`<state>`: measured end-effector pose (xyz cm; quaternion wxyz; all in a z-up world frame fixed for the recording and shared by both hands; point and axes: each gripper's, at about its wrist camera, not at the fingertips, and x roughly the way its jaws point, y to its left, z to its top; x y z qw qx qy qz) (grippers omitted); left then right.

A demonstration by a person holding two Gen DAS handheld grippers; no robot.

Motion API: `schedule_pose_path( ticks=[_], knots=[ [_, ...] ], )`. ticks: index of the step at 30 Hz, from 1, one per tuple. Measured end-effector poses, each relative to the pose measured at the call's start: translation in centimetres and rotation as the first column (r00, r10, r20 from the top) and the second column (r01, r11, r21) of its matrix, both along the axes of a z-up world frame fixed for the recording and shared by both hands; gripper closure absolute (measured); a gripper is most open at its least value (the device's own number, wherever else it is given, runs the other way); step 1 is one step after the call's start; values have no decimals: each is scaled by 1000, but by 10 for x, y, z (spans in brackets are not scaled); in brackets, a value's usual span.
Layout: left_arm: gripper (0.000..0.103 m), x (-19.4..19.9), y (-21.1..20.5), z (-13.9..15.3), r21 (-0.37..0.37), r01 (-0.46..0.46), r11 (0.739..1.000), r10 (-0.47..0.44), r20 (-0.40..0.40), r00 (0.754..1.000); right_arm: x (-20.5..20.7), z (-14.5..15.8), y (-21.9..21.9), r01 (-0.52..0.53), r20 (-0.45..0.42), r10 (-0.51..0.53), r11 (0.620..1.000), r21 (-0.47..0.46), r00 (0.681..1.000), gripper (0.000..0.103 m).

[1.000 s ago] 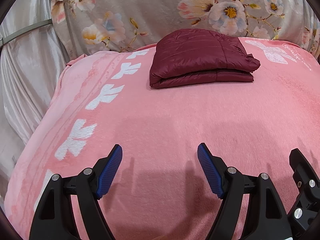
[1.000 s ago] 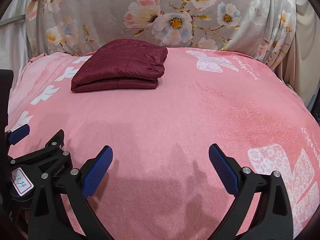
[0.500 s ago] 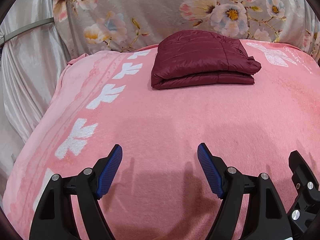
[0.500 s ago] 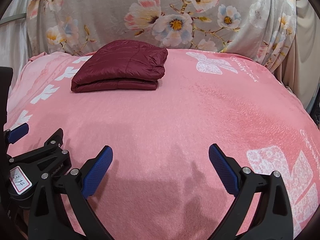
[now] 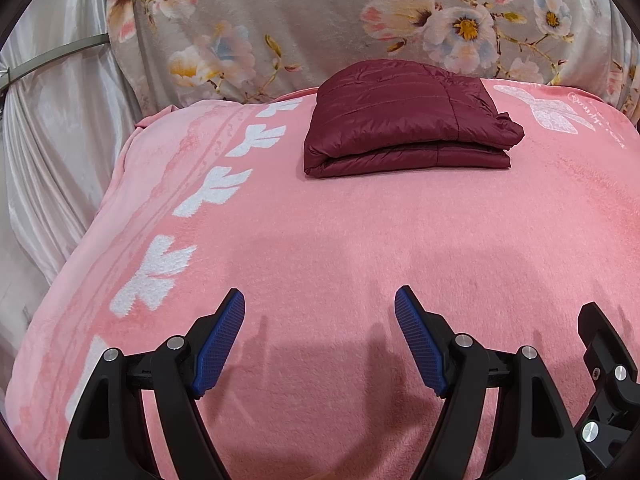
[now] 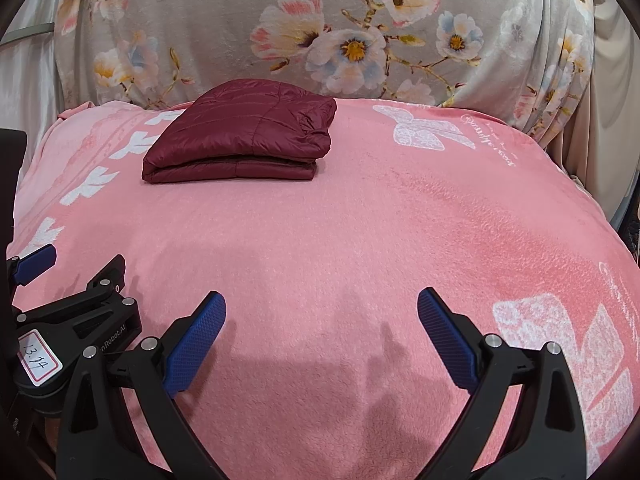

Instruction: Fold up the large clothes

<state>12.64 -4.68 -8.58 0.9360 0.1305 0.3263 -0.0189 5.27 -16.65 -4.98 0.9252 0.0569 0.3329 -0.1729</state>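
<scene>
A dark red quilted jacket (image 5: 404, 120) lies folded into a compact stack at the far side of the pink blanket (image 5: 360, 240), also seen in the right wrist view as the same folded jacket (image 6: 244, 136). My left gripper (image 5: 320, 304) hovers open over the near part of the blanket, nothing between its blue pads. My right gripper (image 6: 322, 302) stands open beside it, also empty. Both are well short of the jacket. Part of the left gripper's body (image 6: 72, 320) shows at the left edge of the right wrist view.
The pink blanket (image 6: 400, 220) has white butterfly prints and covers a raised surface. A grey floral cloth (image 5: 320, 20) hangs behind it. Pale satin drapes (image 5: 52, 140) fall at the left, beige fabric (image 6: 600, 140) at the right.
</scene>
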Motion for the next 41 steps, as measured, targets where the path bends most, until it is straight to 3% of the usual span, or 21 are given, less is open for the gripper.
schedule_pose_path(
  ticks=[41],
  knots=[
    [36, -2, -3, 3, -9, 3, 1000, -3, 9, 1000, 0, -1, 0, -1, -3, 1, 1000, -4, 1000, 9]
  ],
)
